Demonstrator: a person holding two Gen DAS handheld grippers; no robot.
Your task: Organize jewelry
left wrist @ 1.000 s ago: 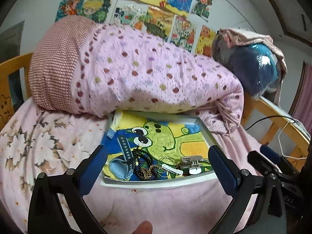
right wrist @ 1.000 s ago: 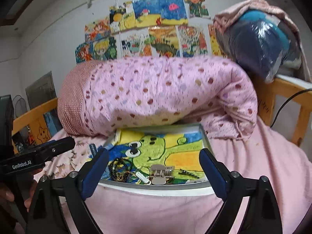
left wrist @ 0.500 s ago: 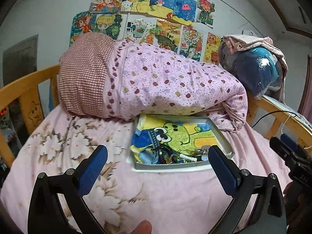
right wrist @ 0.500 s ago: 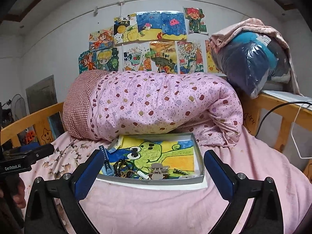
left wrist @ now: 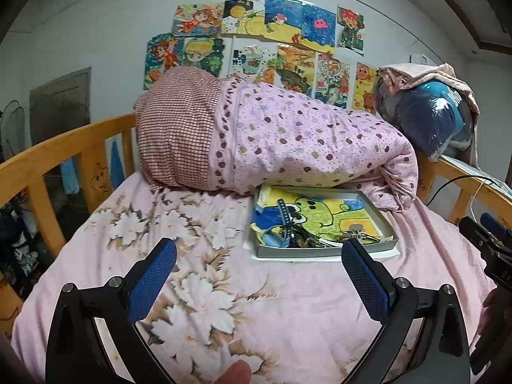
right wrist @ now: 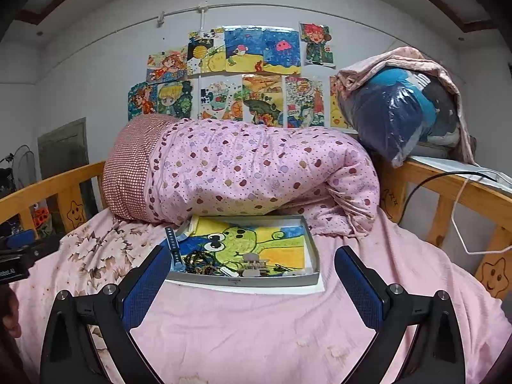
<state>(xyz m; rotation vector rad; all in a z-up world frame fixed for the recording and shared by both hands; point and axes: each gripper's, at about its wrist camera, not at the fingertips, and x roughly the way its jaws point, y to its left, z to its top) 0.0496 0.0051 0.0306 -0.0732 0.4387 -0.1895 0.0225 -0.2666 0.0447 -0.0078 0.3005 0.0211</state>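
Hovering above the pink bedsheet (right wrist: pixel 256 329), the right gripper (right wrist: pixel 252 283) and the left gripper (left wrist: pixel 259 275) both have their jaws spread wide and hold nothing. The jewelry (right wrist: pixel 204 264) lies tangled along the near edge of the shallow tray (right wrist: pixel 315 256), in the lower middle of the right view, beside a blue watch strap (right wrist: pixel 172 246). To do this well, I'd pick one loose piece at the tangle's edge and close low on it without dragging the rest.

A child's bedroom: wooden bed rails (right wrist: pixel 454 188), rolled quilt (right wrist: pixel 256 172), crayon drawings (right wrist: pixel 243 73) taped to the wall.
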